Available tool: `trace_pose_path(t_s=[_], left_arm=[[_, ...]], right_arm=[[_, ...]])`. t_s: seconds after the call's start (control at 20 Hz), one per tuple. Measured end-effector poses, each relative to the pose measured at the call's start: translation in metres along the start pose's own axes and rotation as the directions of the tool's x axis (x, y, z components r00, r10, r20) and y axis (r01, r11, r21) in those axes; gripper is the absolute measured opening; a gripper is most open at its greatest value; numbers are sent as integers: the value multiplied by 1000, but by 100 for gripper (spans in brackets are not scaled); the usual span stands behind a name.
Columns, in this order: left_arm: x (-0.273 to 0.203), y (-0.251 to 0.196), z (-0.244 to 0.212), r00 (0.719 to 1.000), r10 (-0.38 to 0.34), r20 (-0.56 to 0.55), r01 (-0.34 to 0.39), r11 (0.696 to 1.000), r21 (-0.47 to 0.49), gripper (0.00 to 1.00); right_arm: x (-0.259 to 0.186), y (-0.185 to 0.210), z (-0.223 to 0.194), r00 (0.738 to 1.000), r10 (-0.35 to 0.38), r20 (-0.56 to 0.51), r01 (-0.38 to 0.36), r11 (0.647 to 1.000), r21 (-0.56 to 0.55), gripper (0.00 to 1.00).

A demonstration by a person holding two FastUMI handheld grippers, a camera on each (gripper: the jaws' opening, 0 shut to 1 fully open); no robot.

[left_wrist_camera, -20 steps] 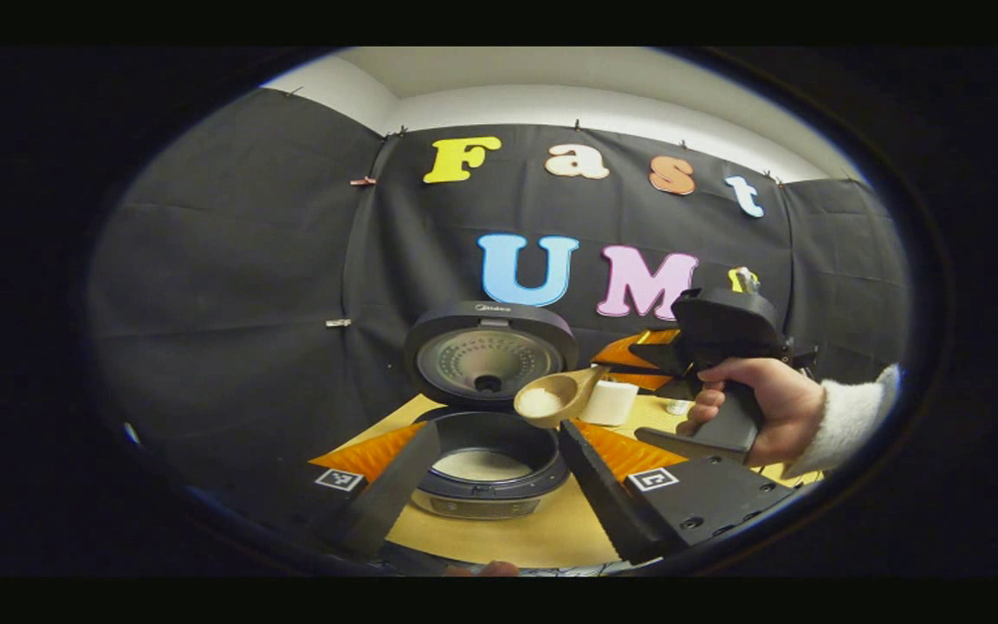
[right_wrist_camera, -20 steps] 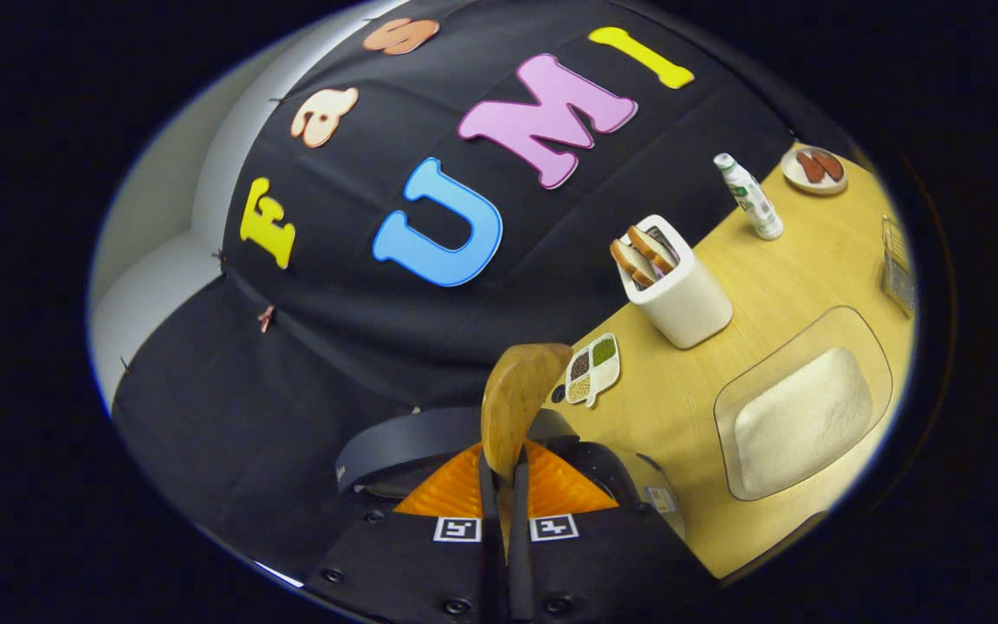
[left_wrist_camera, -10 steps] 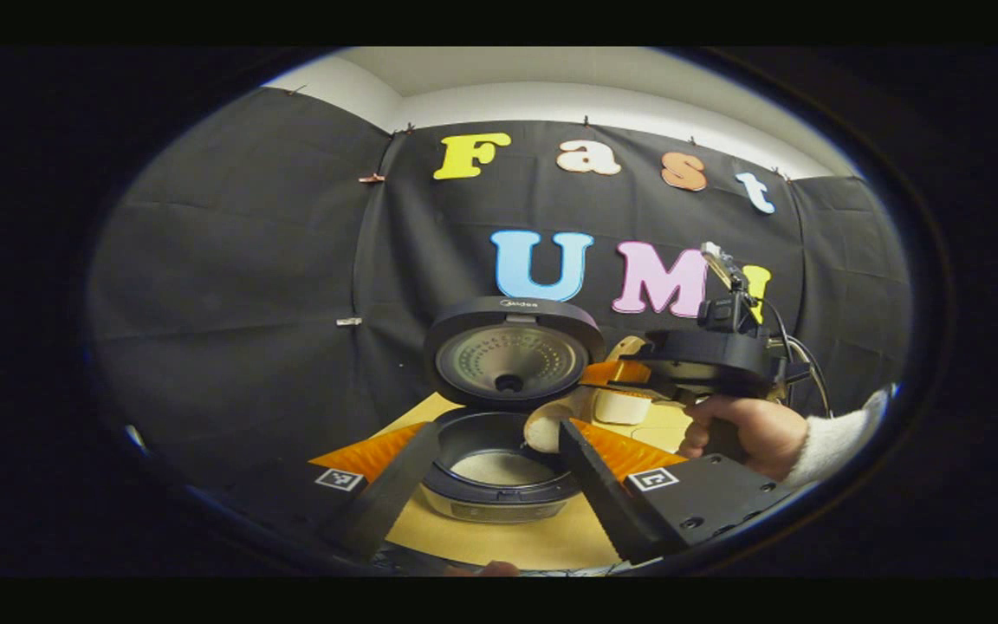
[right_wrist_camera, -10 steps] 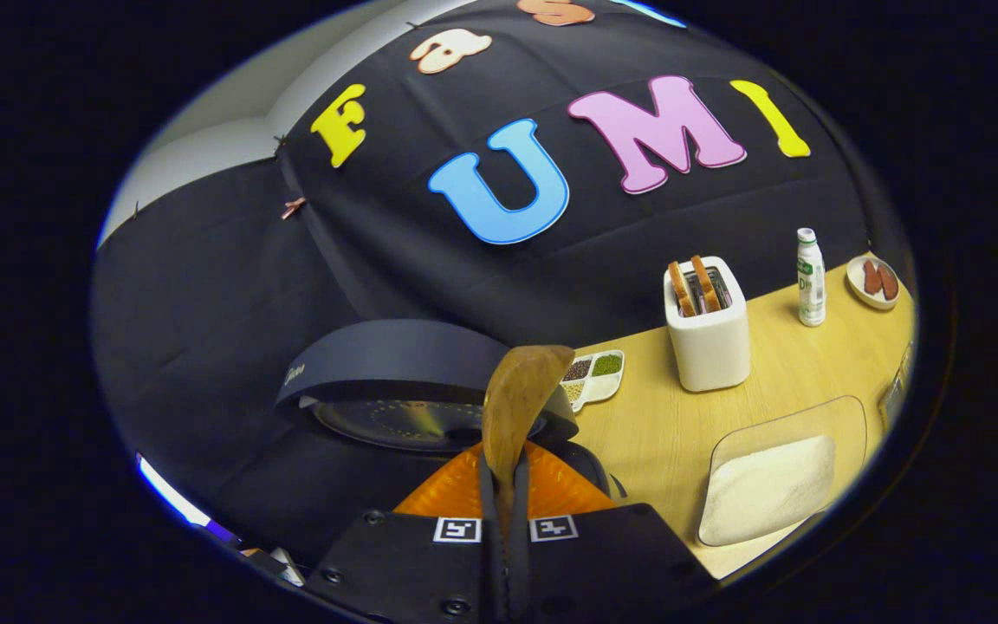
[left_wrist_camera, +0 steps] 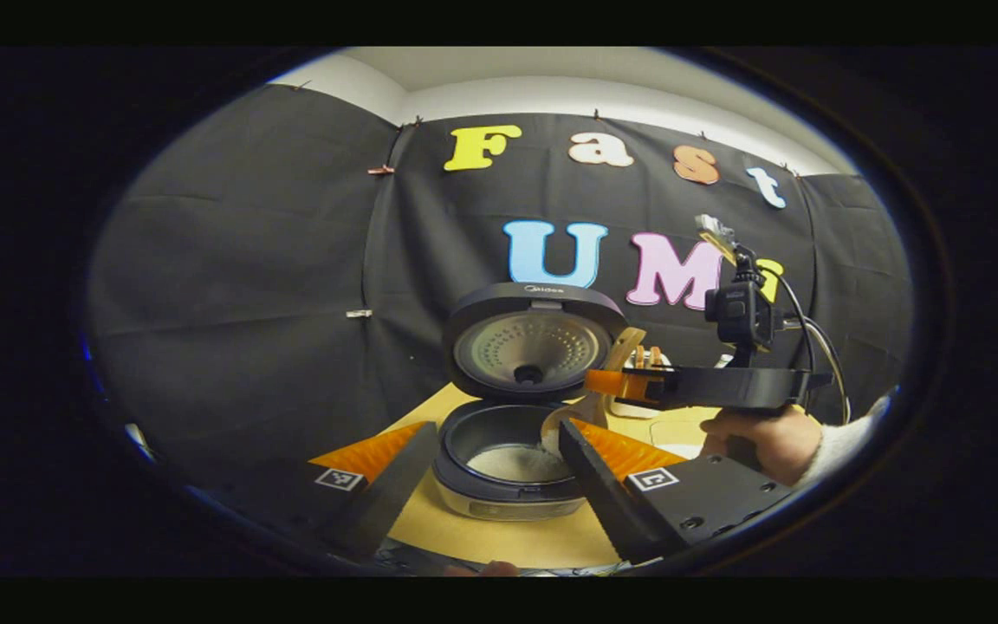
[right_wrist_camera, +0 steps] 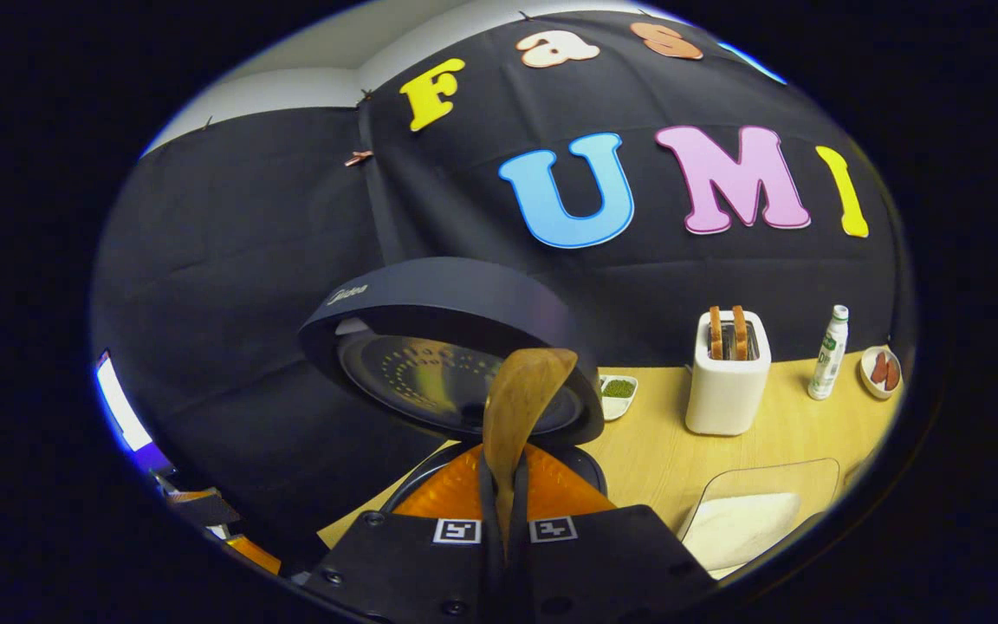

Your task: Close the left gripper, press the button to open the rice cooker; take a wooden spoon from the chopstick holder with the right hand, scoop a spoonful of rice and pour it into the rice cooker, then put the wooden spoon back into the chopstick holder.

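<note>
The rice cooker (left_wrist_camera: pixel 508 485) stands with its lid (left_wrist_camera: pixel 535 345) raised, and white rice lies in its inner pot. My left gripper (left_wrist_camera: pixel 496 433) is open, its fingers spread to either side of the pot and holding nothing. In the left gripper view, a hand (left_wrist_camera: pixel 759 438) holds my right gripper (left_wrist_camera: pixel 633 384) level just right of the lid. The wooden spoon (left_wrist_camera: pixel 561 429) hangs from it, bowl tipped down at the pot's right rim. In the right gripper view, my right gripper (right_wrist_camera: pixel 503 472) is shut on the spoon (right_wrist_camera: pixel 523 394), in front of the lid (right_wrist_camera: pixel 438 316).
On the wooden table (right_wrist_camera: pixel 655 451) to the right stand a white toaster with bread slices (right_wrist_camera: pixel 729 377), a small bottle (right_wrist_camera: pixel 828 364) and a small plate (right_wrist_camera: pixel 882 371). A clear container of rice (right_wrist_camera: pixel 754 520) lies near the front. A little dish (right_wrist_camera: pixel 618 387) sits behind the cooker.
My right gripper has rolled level and come closer to the cooker. The spoon, which held rice above the pot, now tips down at the pot's rim. My left gripper stayed open.
</note>
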State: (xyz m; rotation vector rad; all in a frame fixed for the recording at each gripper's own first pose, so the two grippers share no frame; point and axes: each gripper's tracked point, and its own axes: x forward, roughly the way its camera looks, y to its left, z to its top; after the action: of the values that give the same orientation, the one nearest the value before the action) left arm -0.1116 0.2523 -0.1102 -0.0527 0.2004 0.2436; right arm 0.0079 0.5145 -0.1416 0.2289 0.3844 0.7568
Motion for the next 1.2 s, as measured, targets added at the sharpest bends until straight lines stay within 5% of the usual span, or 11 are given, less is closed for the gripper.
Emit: trace_pose_path(t_s=[0.4,0.8,0.95,1.2], left_arm=[[3,-3,-10,1000,-11,-15,11,1000,-14,95],[8,-13,-21,999,-27,-44,27,1000,-7,95],[7,-12,-19,999,-31,-40,31,999,-18,95],[10,-9,-17,999,-24,-35,24,999,-22,95]], right_arm=[[-4,14,1,995,94,30,-83,963,-258,5],[-22,56,12,964,241,109,-140,814,-564,5],[-22,53,14,959,255,119,-133,783,-608,5],[-22,46,19,963,247,104,-135,781,-609,5]])
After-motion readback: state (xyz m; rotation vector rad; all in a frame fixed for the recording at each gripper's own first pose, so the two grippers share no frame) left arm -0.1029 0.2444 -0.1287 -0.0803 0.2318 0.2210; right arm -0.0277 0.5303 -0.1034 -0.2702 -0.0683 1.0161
